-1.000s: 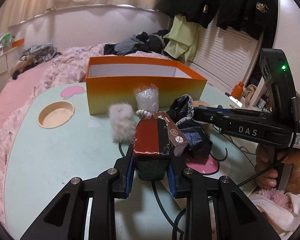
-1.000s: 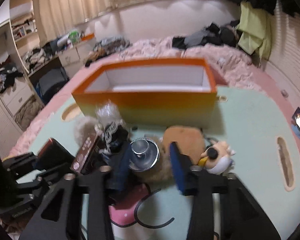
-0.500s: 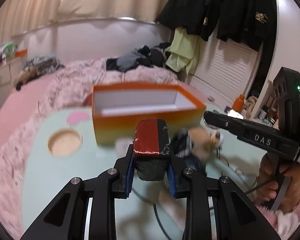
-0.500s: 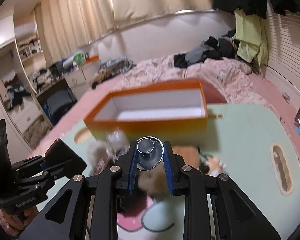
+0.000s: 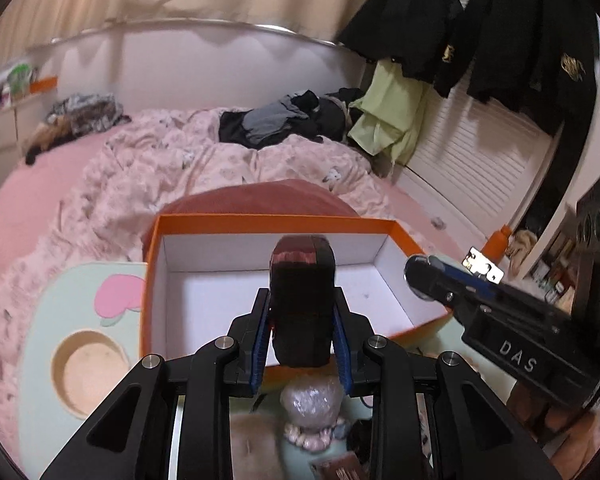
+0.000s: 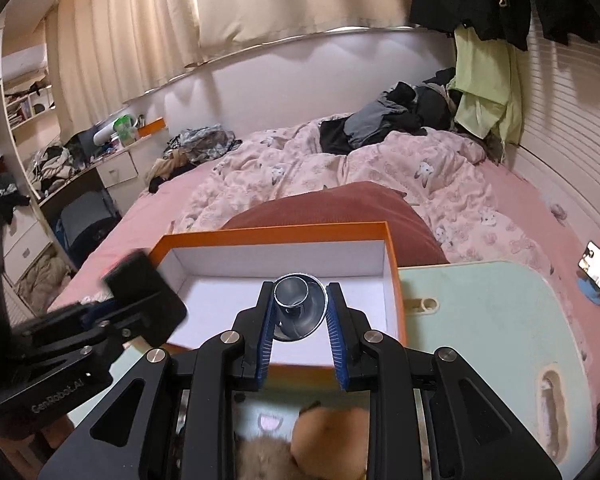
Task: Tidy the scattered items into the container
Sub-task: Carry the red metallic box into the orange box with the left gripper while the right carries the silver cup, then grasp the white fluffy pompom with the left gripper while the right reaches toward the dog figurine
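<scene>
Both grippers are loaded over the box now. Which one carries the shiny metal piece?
The right gripper. It clamps a silvery metal cup-shaped piece, while the left gripper holds a dark block with a red top.

- My right gripper [image 6: 299,322] has its blue pads clamped on a shiny metal cup-like thing [image 6: 299,307], held over the orange box [image 6: 394,280] with the white inside.
- My left gripper [image 6: 112,320], off to the left, grips a dark block [image 6: 146,294] at the box's left edge.
- Fuzzy tan plush [image 6: 332,436] sits on the mint table [image 6: 484,320] below.
</scene>
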Available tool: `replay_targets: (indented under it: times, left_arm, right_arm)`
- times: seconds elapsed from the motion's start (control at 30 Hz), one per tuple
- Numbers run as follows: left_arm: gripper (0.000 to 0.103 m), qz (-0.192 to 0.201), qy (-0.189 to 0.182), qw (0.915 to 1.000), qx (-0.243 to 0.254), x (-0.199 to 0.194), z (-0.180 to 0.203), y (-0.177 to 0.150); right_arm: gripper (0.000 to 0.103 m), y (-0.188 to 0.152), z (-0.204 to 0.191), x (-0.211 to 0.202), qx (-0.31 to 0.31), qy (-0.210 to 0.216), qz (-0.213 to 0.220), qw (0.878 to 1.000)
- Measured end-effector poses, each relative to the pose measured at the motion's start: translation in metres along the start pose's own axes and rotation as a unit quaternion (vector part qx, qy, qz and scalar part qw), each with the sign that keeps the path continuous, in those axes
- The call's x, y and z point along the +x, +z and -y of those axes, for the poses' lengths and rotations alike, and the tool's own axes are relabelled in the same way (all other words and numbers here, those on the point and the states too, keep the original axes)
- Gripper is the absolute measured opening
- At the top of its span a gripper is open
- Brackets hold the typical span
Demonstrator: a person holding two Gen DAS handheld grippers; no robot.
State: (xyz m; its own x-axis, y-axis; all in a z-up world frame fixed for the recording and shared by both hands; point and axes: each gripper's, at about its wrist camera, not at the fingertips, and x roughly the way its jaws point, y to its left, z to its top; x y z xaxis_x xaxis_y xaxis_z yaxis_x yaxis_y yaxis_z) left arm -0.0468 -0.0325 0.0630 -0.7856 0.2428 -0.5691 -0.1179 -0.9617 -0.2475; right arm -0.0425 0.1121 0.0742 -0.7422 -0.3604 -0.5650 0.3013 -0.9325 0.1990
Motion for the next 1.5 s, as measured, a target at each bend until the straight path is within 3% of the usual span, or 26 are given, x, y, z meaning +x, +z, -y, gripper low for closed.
replay_targets:
  times: [0.33,0.53,0.6,0.67,0.77,0.87,1.03,1.2,1.3,1.5]
  left_arm:
    - [0.027,-0.007,-0.008,0.9999,-0.007,0.008,-0.007,-0.007]
    - [0.027,0.0,-0.009,1.0,0.002,0.006,-0.004,-0.008]
    - [0.032,0.003,-0.016,0.9999,0.0,0.005,-0.005,-0.008]
    - [0.044,0.011,-0.028,0.9995,-0.008,0.003,-0.008,-0.007]
    - [0.045,0.027,-0.038,0.9988,-0.016,-0.007,-0.012,-0.006]
    - [0.048,0.03,-0.046,0.9983,-0.018,-0.02,-0.015,-0.003]
    - [0.057,0.003,-0.045,0.999,0.005,-0.045,-0.016,-0.011]
    - [0.057,-0.029,0.006,0.9989,0.038,-0.055,-0.022,-0.035]
    - [0.056,-0.045,-0.01,0.9988,0.019,-0.055,-0.03,-0.044]
    - [0.042,-0.08,-0.003,0.996,0.04,-0.033,-0.017,-0.058]
  right_arm:
    - [0.026,-0.018,-0.007,0.013,-0.019,-0.007,0.005,1.0]
    - [0.026,-0.019,0.0,0.011,-0.002,0.013,0.02,1.0]
    - [0.027,-0.019,0.004,0.011,0.01,0.026,0.024,0.999]
    - [0.034,-0.02,0.009,0.008,0.031,0.048,0.032,0.998]
    - [0.059,-0.022,0.018,-0.001,0.073,0.066,0.056,0.994]
    - [0.06,-0.019,0.025,-0.019,0.095,0.077,0.087,0.989]
    - [0.06,-0.018,0.025,-0.054,0.075,0.051,0.093,0.992]
    - [0.06,-0.037,0.025,-0.074,0.047,0.006,0.066,0.997]
    - [0.06,-0.057,0.032,-0.079,0.057,-0.011,0.05,0.997]
    - [0.06,-0.074,0.049,-0.074,0.092,-0.043,0.023,0.995]
